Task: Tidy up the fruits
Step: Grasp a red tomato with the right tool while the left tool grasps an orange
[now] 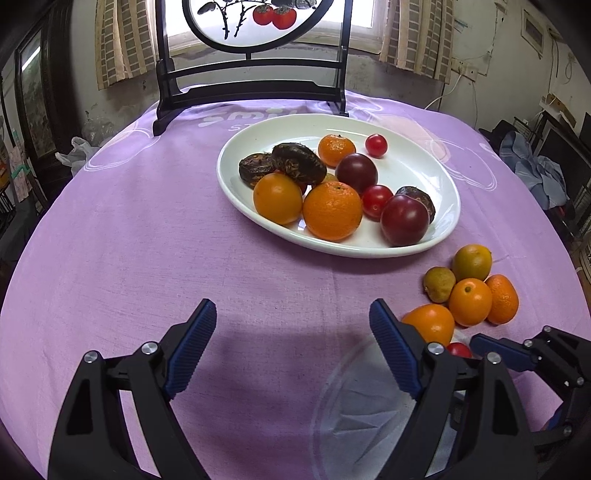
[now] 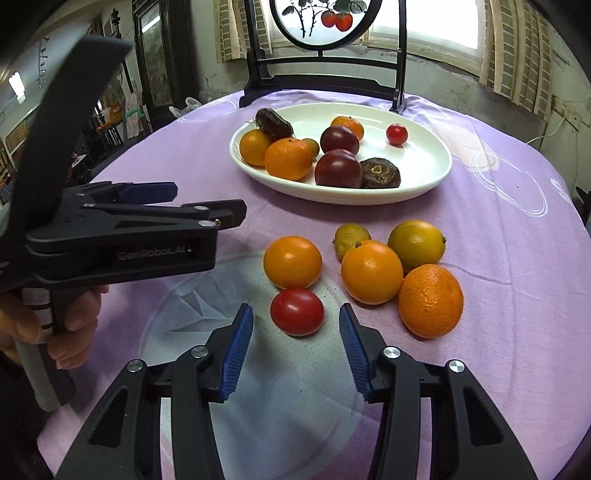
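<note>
Both jaws gape empty; only the right wrist view clearly shows the cherry tomato [image 2: 297,311].

Ahead of me the round tabletop [image 1: 147,229] is draped in a lilac cotton cloth printed with faint white rings and lettering. At its far edge stands a black wooden screen stand [image 1: 251,85] framing a round painted panel [image 1: 255,22] of red persimmons on a dark branch. Behind it a bright window [image 2: 424,33] is flanked by beige checked curtains [image 1: 417,37]. To my left a crumpled white plastic bag [image 1: 75,151] lies below a dark wooden cabinet [image 1: 33,96]. To my right, blue clothing [image 1: 535,170] is heaped beside a white wall socket [image 1: 467,68] with a cord.
</note>
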